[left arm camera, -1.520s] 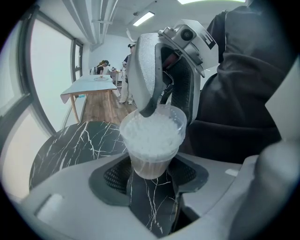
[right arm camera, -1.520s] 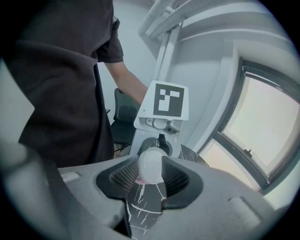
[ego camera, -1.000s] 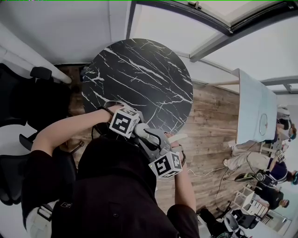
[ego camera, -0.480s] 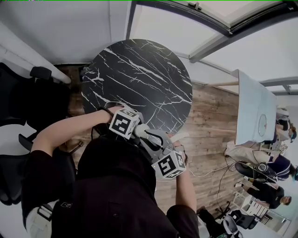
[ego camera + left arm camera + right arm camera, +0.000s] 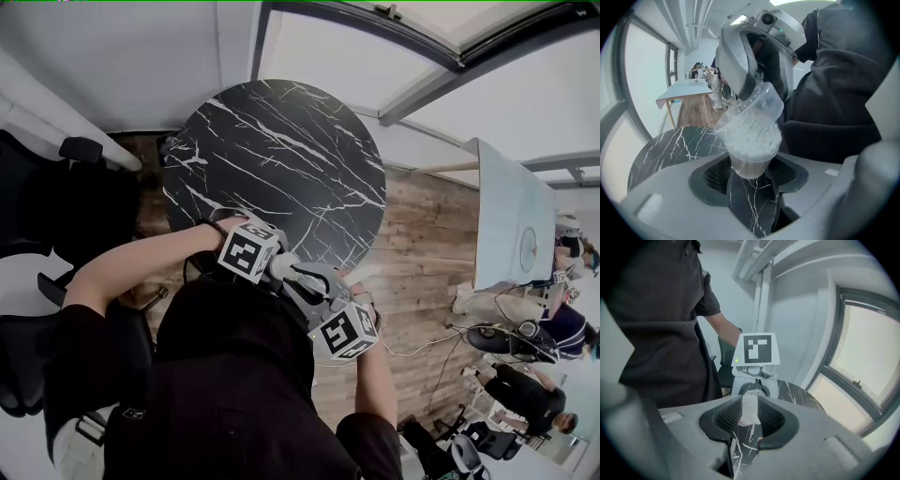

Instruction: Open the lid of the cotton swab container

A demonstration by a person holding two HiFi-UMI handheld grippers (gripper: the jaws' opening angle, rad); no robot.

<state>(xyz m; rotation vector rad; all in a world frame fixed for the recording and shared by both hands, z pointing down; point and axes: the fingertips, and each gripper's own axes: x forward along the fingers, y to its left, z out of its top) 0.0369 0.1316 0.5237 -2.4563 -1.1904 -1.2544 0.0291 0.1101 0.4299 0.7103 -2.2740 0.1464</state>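
Plastic swab container (image 5: 753,133) in left gripper (image 5: 750,175) (right gripper (image 5: 750,417) closing on lid (image 5: 750,406)).

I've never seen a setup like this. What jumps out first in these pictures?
A clear cotton swab container, packed with white tips, sits clamped in the left gripper, close to the person's dark shirt. The right gripper faces it, its jaws closing on the thin translucent lid. Ahead of both stands a round black marble table with white veins.

Table (image 5: 281,159) black, white veining; cotton swab container (image 5: 764,101) clear, swabs (image 5: 753,131) white; floor (image 5: 427,234) brown planks.
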